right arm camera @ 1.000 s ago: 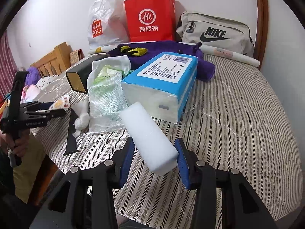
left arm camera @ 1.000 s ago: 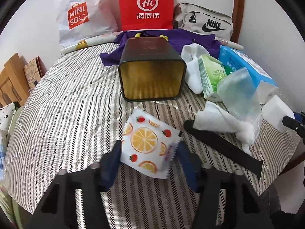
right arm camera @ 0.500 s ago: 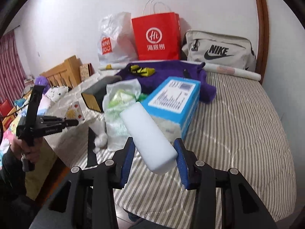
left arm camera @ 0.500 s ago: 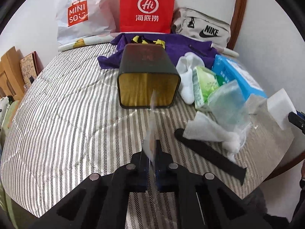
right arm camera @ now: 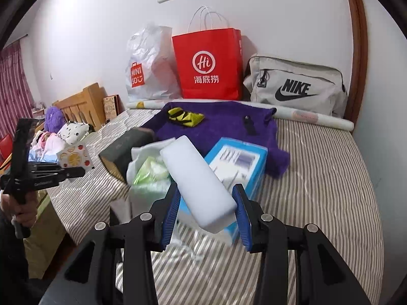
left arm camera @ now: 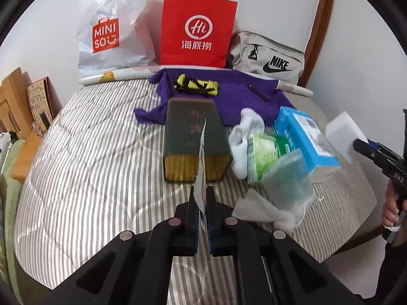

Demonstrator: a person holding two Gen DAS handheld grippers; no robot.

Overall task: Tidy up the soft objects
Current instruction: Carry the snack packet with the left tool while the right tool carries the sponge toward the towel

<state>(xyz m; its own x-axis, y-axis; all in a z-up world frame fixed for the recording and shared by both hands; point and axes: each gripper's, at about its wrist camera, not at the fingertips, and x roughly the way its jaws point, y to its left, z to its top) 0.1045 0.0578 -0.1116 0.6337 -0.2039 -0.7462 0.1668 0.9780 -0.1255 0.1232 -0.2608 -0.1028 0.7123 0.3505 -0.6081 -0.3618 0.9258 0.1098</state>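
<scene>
Your left wrist view looks forward and steeply down along the left gripper (left arm camera: 202,209) from the near edge of the striped bed (left arm camera: 84,167), facing the wall. Your right wrist view sits further right, close above the bed, angled leftward over the right gripper (right arm camera: 206,214). Both views share the red paper bag (left arm camera: 198,29) (right arm camera: 207,63), and each sees the other gripper at its side margin.
</scene>
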